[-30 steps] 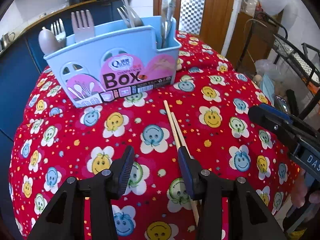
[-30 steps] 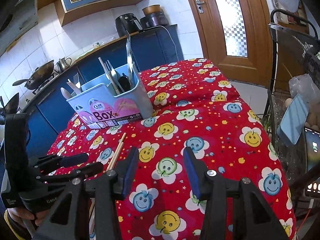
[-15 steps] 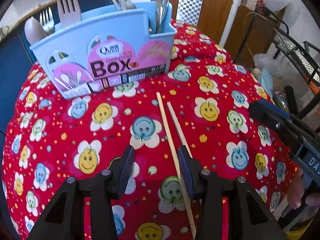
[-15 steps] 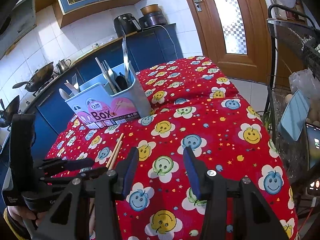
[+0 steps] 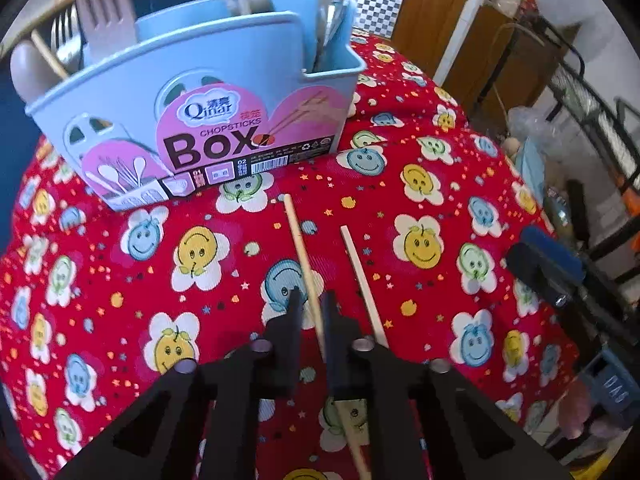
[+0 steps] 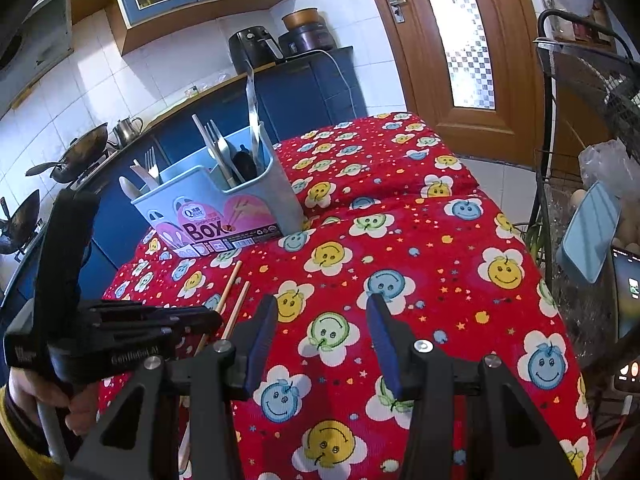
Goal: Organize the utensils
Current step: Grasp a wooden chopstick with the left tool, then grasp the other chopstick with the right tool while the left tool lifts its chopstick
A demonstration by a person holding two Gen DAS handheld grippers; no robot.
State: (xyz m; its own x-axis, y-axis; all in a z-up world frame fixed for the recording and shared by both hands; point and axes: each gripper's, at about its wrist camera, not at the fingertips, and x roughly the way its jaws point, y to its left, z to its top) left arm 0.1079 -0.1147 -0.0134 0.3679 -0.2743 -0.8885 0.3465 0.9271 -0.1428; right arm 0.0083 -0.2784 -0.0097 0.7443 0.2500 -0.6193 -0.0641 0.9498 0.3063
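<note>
Two wooden chopsticks lie on the red smiley-face tablecloth (image 5: 120, 264) in front of the light blue chopsticks box (image 5: 200, 120), which holds forks, spoons and other cutlery. My left gripper (image 5: 312, 300) points steeply down, its jaws closing tight on the left chopstick (image 5: 298, 236), pads pressing it. The second chopstick (image 5: 360, 272) lies loose just right of the fingers. My right gripper (image 6: 320, 320) hovers open above the cloth, nothing between its blue pads. In the right wrist view the box (image 6: 224, 208) stands at the back left, and the left gripper (image 6: 160, 320) covers the lower ends of both chopsticks (image 6: 230, 288).
A black wire rack (image 6: 580, 92) and a blue-cased phone (image 6: 592, 236) stand past the table's right edge. Behind the box runs a blue counter (image 6: 304, 88) with woks, a kettle and an air fryer. A wooden door (image 6: 460, 40) is at the back.
My left gripper moved forward and tipped down over the chopsticks, then went from open to shut on the left chopstick. The two chopsticks now lie further apart. The right gripper kept still.
</note>
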